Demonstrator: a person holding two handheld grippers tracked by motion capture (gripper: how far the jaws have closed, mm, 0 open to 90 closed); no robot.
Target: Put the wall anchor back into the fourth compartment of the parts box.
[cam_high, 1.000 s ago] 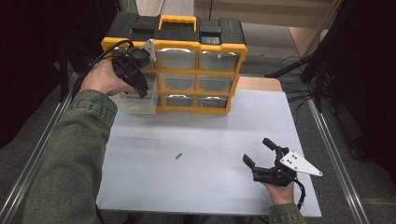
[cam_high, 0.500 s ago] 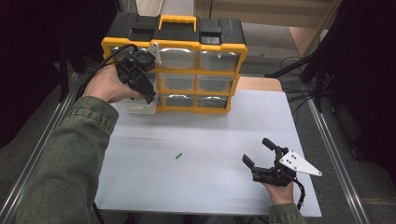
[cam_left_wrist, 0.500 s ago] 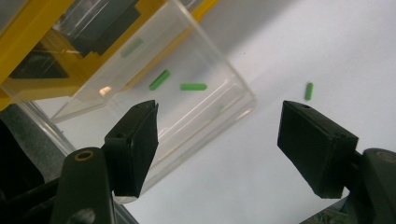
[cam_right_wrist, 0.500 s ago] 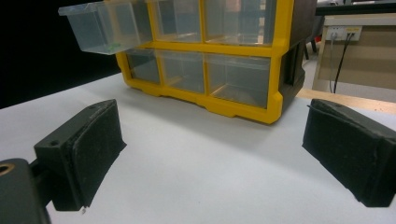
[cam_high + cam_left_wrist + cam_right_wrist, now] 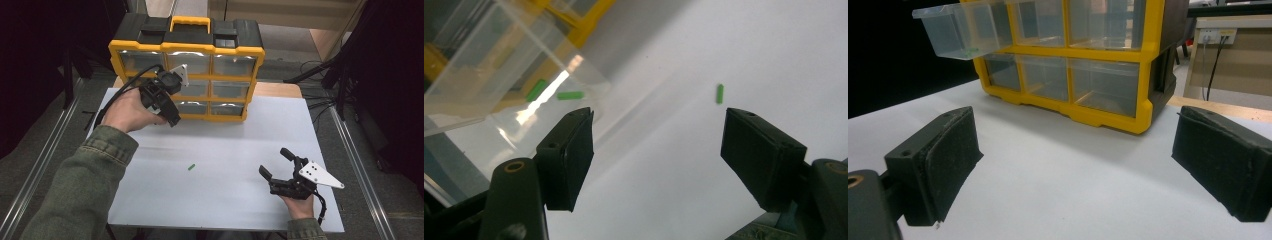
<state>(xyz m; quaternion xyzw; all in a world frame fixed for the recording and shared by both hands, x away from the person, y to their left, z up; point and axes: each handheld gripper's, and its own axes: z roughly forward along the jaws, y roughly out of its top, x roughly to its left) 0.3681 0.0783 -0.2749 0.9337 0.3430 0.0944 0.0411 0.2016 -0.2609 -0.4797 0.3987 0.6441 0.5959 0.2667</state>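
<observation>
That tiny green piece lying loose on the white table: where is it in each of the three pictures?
High view: the green piece lies on the white table, left of centre.
Left gripper view: it sits upper right, above the right-hand jaw.
Right gripper view: not in it.
Shared landmark: the yellow drawer cabinet, upper left in the left gripper view and across the top of the right gripper view.

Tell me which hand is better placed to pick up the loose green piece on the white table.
Probably the left. The left gripper has open, empty jaws aimed at the green piece, beside the pulled-out clear drawer. The right gripper, also open, faces the yellow organizer instead.
</observation>
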